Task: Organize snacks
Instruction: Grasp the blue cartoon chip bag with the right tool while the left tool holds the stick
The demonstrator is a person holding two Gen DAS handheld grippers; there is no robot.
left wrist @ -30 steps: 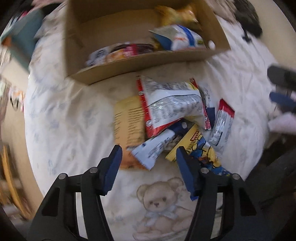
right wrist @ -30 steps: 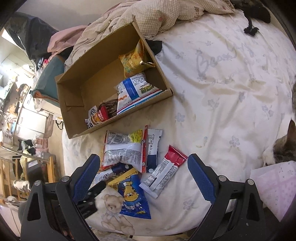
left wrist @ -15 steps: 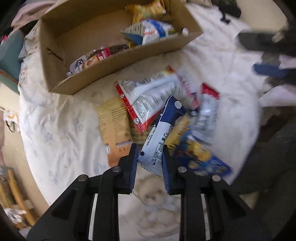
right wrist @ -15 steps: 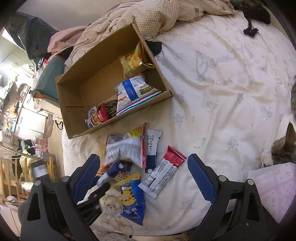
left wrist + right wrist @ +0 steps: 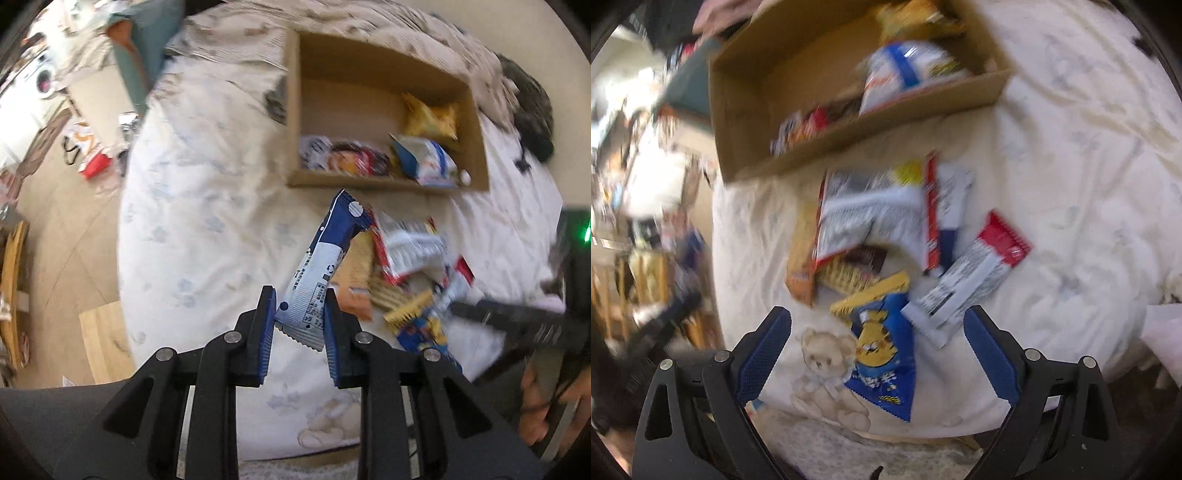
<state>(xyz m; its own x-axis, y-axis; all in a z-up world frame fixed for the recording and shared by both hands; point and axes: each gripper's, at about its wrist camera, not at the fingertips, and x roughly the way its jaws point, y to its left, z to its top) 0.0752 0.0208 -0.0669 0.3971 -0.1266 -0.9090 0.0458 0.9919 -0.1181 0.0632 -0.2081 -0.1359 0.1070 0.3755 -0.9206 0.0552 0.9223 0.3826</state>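
Note:
My left gripper [image 5: 299, 314] is shut on the lower end of a long blue-and-white snack bar [image 5: 325, 258], held up above the bed. Beyond it stands an open cardboard box [image 5: 291, 110] holding a yellow bag, a blue-and-white bag and a red pack. A heap of snacks [image 5: 402, 258] lies on the sheet in front of the box. My right gripper [image 5: 877, 332] hangs wide above that heap with its jaws closing; a blue-and-yellow pack [image 5: 882, 347] and a red-and-grey bar [image 5: 975, 280] lie below them, untouched. The box [image 5: 727, 122] is blurred here.
The bed sheet [image 5: 207, 206] carries a teddy-bear print [image 5: 823, 373] near its front edge. Floor and clutter lie off the bed's left side [image 5: 74, 155]. A hand holding the other gripper [image 5: 546, 406] shows at the right. A checked blanket [image 5: 369, 22] is bunched behind the box.
My left gripper closed on the blue-and-white bar and lifted it off the heap, swinging left. My right gripper dropped closer to the heap, which now fills more of its view.

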